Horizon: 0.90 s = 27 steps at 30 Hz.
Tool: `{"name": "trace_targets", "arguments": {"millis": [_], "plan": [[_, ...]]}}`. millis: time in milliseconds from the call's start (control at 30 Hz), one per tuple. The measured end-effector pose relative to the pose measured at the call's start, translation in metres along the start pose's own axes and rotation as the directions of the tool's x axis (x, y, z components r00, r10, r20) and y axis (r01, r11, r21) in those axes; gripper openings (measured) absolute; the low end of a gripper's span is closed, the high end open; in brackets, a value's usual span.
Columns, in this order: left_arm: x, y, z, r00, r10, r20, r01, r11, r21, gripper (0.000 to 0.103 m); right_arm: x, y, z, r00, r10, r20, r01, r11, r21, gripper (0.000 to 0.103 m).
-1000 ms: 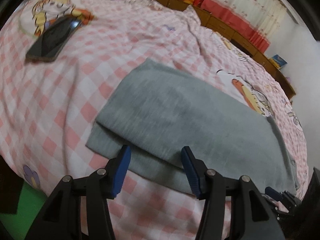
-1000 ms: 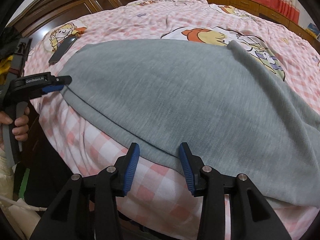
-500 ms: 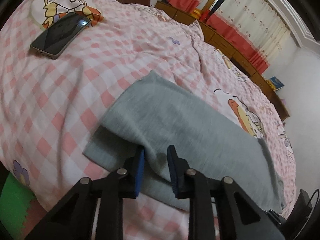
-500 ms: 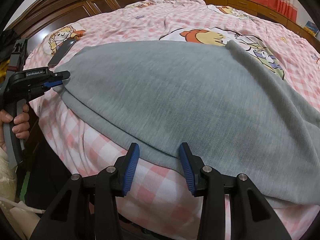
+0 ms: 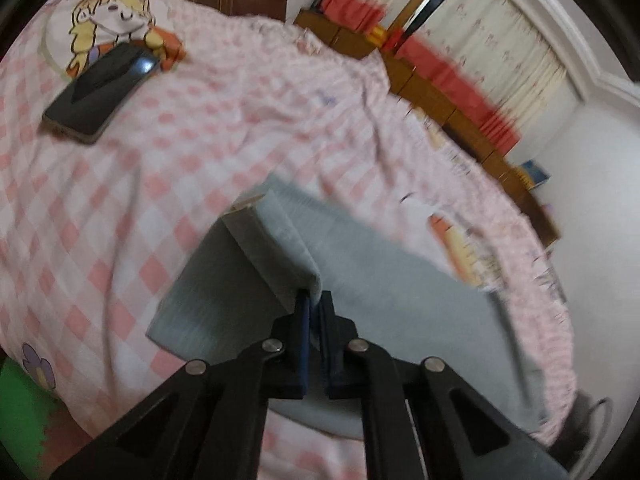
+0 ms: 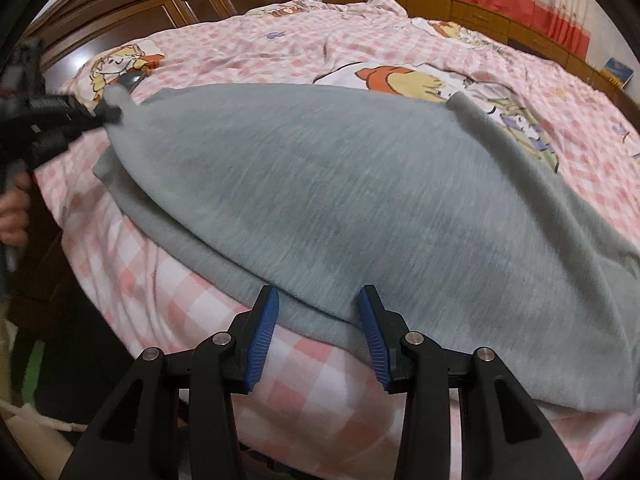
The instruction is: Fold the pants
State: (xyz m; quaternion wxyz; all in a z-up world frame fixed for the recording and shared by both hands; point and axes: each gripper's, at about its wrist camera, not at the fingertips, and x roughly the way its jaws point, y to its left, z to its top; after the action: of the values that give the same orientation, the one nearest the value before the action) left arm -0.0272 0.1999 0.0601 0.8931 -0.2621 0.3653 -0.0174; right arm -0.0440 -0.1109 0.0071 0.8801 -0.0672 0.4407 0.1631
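Note:
Grey pants (image 6: 360,208) lie folded lengthwise on a pink checked bedspread (image 6: 280,44). My left gripper (image 5: 315,300) is shut on the top layer's edge near one end, and the cloth (image 5: 280,248) rises off the lower layer there. In the right wrist view that gripper (image 6: 110,114) pinches the lifted corner at far left, a hand below it. My right gripper (image 6: 318,300) stands open at the near hem, its blue pads on either side of the cloth edge and not pressing on it.
A black phone (image 5: 100,92) lies on the bedspread at the upper left, near a cartoon print. A dark wooden headboard (image 6: 160,4) stands behind, with wooden cabinets (image 6: 500,20) and red-trimmed curtains along the far wall. The bed's near edge drops off just below my grippers.
My left gripper's jaws closed on the pants' top layer and rose, lifting that corner off the lower layer. My right gripper kept still, open at the hem.

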Motion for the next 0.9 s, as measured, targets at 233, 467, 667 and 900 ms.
{"name": "trace_targets", "arguments": {"millis": [233, 467, 667, 900], "plan": [[-0.014, -0.016, 0.013, 0.999, -0.01, 0.037, 0.008, 0.999, 0.048, 0.003, -0.003, 0.004, 0.005, 0.996, -0.077, 0.048, 0.079, 0.995, -0.057, 0.003], [-0.026, -0.003, 0.009, 0.999, 0.013, 0.051, -0.014, 1.0, 0.024, 0.002, -0.047, 0.007, 0.017, 0.99, 0.014, 0.138, -0.005, 0.998, -0.065, 0.003], [-0.023, 0.026, -0.006, 0.997, 0.073, 0.012, -0.073, 0.997, 0.009, 0.002, -0.022, 0.027, 0.002, 0.998, 0.01, 0.058, -0.001, 0.988, -0.157, 0.003], [0.008, 0.051, -0.029, 0.988, 0.136, -0.077, -0.138, 0.99, -0.014, 0.003, -0.006, 0.021, -0.006, 1.0, 0.018, 0.014, -0.016, 0.991, -0.136, 0.003]]}}
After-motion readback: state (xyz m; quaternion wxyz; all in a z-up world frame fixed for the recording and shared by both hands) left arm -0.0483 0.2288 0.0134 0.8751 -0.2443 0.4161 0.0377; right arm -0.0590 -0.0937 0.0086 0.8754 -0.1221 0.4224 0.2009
